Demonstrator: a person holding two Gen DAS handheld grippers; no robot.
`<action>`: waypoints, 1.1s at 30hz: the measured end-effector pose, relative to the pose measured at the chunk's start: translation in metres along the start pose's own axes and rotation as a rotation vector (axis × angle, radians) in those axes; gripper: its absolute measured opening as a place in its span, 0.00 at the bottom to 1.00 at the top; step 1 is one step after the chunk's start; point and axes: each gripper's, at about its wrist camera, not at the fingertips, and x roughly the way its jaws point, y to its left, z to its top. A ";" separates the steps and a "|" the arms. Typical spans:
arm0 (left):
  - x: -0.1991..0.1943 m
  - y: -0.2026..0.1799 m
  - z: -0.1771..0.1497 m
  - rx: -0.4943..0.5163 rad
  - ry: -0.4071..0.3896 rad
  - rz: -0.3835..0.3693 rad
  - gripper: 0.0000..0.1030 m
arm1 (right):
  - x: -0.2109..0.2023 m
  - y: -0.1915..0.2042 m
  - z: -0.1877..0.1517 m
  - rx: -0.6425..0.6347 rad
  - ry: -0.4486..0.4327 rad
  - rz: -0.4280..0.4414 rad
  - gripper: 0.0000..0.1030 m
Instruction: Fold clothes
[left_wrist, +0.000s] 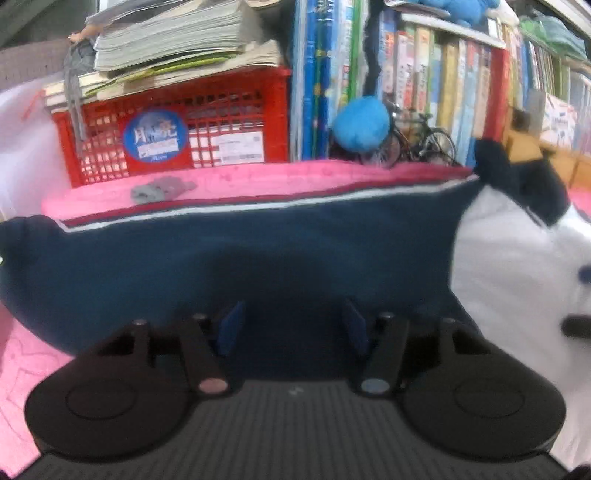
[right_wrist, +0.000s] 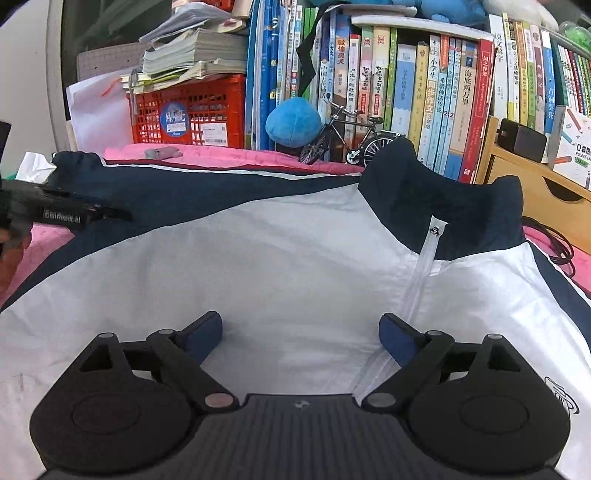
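A white and navy zip-up jacket (right_wrist: 280, 258) lies spread front-up on the pink cover, its navy collar (right_wrist: 443, 199) standing up toward the bookshelf, zipper (right_wrist: 419, 277) closed down the chest, and one navy sleeve (left_wrist: 240, 254), edged with white and red stripes, stretched out sideways.

Home study or child's bedroom, indicated by packed bookshelf (right_wrist: 424, 96), red crate (right_wrist: 190, 114) under stacked papers, pink quilt (left_wrist: 258, 181), blue plush toy (right_wrist: 293, 122), model bicycle (right_wrist: 347, 136)

Smooth, faintly shiny cloth on the jacket (right_wrist: 280, 258), white and navy. Quilted pink blanket (right_wrist: 236, 157) beneath, matt. Far left, glossy red plastic crate (right_wrist: 192, 110).
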 end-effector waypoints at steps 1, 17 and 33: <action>0.003 0.010 0.001 -0.016 -0.001 0.026 0.57 | 0.001 0.000 0.000 -0.001 0.001 0.002 0.93; 0.044 0.164 0.026 -0.251 0.024 0.466 0.81 | 0.002 0.000 0.000 -0.011 0.007 0.011 0.96; 0.058 0.182 0.037 -0.289 0.030 0.532 0.81 | 0.003 0.000 0.000 -0.010 0.013 0.015 0.99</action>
